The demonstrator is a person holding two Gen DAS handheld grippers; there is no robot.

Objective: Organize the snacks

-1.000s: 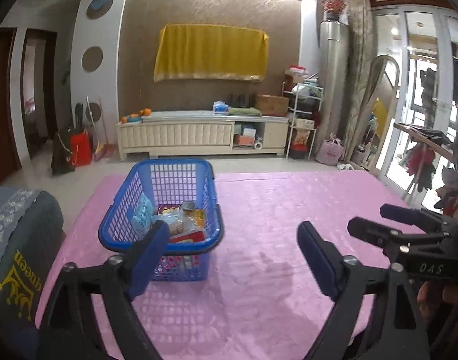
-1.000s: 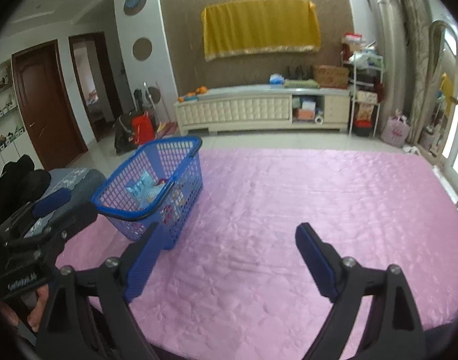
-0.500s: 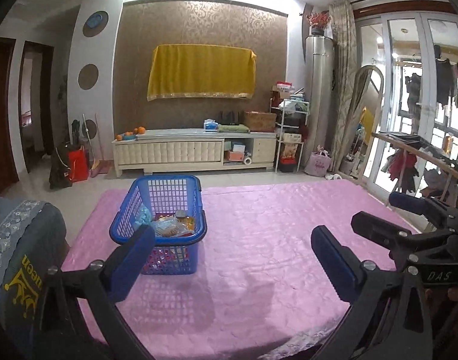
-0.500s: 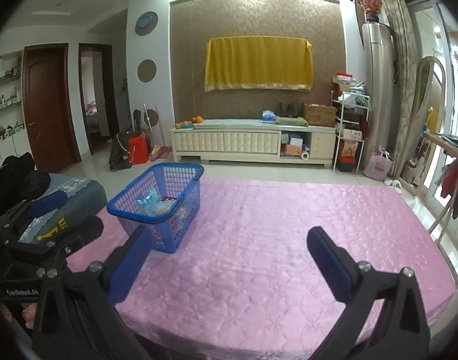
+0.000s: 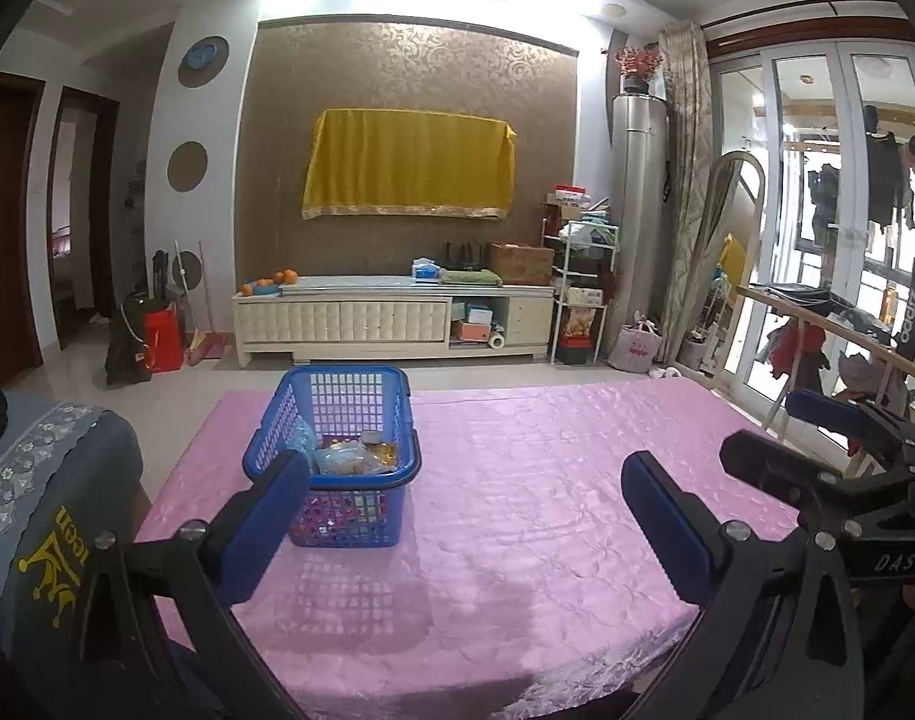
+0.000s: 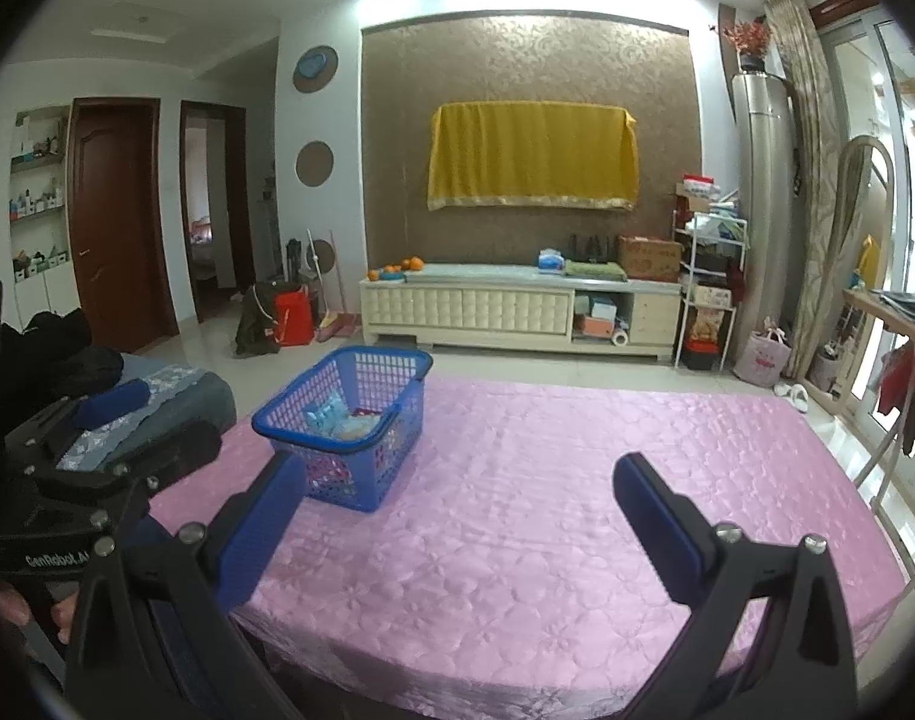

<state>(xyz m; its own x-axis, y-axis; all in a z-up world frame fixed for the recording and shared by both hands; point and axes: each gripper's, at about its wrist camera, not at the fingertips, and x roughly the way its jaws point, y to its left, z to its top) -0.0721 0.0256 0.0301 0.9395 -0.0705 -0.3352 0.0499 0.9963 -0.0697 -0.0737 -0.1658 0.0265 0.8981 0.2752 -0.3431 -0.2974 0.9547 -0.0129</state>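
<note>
The blue basket (image 5: 332, 456) stands on the pink-covered worktop (image 5: 517, 516), near its left edge, with snack packets (image 5: 352, 457) inside it. Both the left tongs (image 5: 466, 513) and right tongs (image 6: 460, 516) are released, spread wide and grasping nothing, hovering over the near edge. To the basket's right the pink surface runs bare to its far and right edges.

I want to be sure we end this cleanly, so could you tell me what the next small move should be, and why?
Probably just ease both grippers a little further back and stop. The snack packets all sit inside the blue basket, the pink tablecloth shows nothing loose, and the left gripper and right gripper are open and empty, clear of the basket.
</note>
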